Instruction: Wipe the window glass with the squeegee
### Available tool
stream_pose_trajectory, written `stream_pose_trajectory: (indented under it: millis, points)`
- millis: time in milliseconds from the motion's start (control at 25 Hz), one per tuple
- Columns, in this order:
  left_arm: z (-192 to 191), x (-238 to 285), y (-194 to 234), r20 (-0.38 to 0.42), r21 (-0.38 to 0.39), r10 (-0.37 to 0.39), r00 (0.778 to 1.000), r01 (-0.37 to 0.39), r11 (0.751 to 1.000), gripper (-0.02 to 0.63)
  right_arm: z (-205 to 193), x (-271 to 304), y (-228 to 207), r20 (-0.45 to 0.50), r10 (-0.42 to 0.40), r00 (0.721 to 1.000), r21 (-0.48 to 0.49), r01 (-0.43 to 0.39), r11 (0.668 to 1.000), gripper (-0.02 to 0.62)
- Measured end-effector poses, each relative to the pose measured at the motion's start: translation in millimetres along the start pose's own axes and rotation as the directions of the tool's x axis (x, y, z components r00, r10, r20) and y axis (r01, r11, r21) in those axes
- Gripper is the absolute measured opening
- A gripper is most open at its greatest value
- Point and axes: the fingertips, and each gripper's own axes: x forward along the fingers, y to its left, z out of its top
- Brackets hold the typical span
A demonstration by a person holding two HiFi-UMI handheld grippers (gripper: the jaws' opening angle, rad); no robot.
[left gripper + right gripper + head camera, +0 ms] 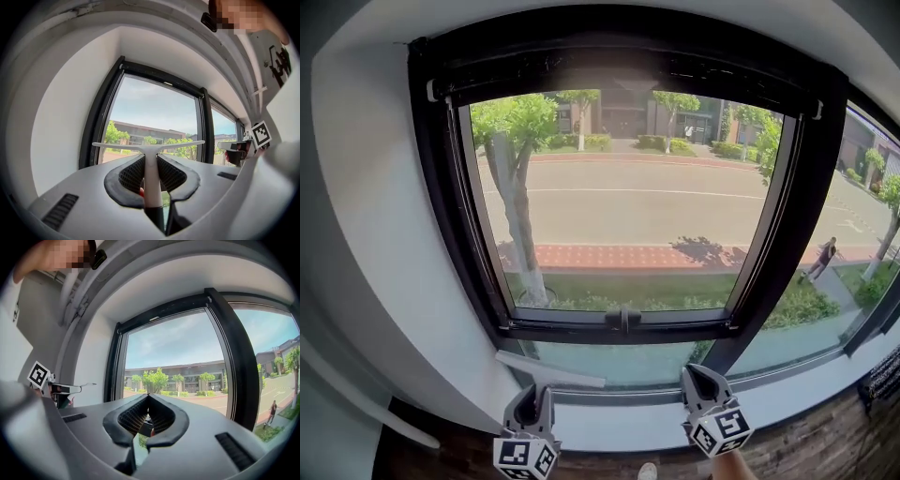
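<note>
Little of the job looks done. The left gripper [533, 392] sits at the bottom left of the head view with its jaws clamped narrowly on the stem of the squeegee [549, 368]. In the left gripper view, the white stem runs up between the ribbed pads and the squeegee [148, 146] spreads its T-shaped blade just past the jaw tips.

In the head view that blade lies low, at the bottom centre-left, in front of the sill [628, 433] and the narrow lower pane. It is well below the big window glass [628, 225] that fills the middle of the frame. I cannot tell whether its edge touches anything, but it does not appear pressed to the main pane.

The right gripper [697, 374] is at the bottom right, near the sill. Its own view shows the right gripper [147, 397] with its jaws closed tip to tip and nothing held between them.

The glass inside the black window frame [811, 187] shows no water, foam or wipe streaks that I can make out, and the tree [517, 127] outside reads clearly through it. So I judge the tool to be in hand and ready, with the lift to the top of the pane and every stroke across it left to do.
</note>
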Motion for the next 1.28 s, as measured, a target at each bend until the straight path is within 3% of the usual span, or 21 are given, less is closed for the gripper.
stream_pose_trajectory:
  millis: [320,560,800,1000,1120,1280]
  points:
    - [22,72,-20,0.038,0.013,0.057,0.998,-0.058,0.998,0.091,12,59,-59,0.027,0.095,0.995,0.019,-0.096,0.995,0.011]
    - [57,112,-22,0.125,0.035,0.073,0.990,-0.078,0.996,0.091,27,97,-71,0.071,0.171,0.983,-0.014,-0.171,0.985,0.011]
    - [151,154,1,0.287,0.128,0.056,0.956,-0.096,0.987,0.091,54,115,-75,0.118,0.153,0.981,-0.043,-0.149,0.988,0.011]
    - [243,190,25,0.412,0.147,0.046,0.910,-0.116,0.982,0.091,52,116,-69,0.101,0.125,0.987,-0.032,-0.122,0.992,0.011]
    - [293,208,37,0.465,0.166,0.043,0.885,-0.135,0.977,0.091,57,121,-66,0.115,0.127,0.985,-0.036,-0.124,0.992,0.011]
    - [342,230,50,0.497,0.183,0.044,0.866,-0.155,0.971,0.091,80,134,-61,0.141,0.137,0.981,-0.055,-0.130,0.990,0.011]
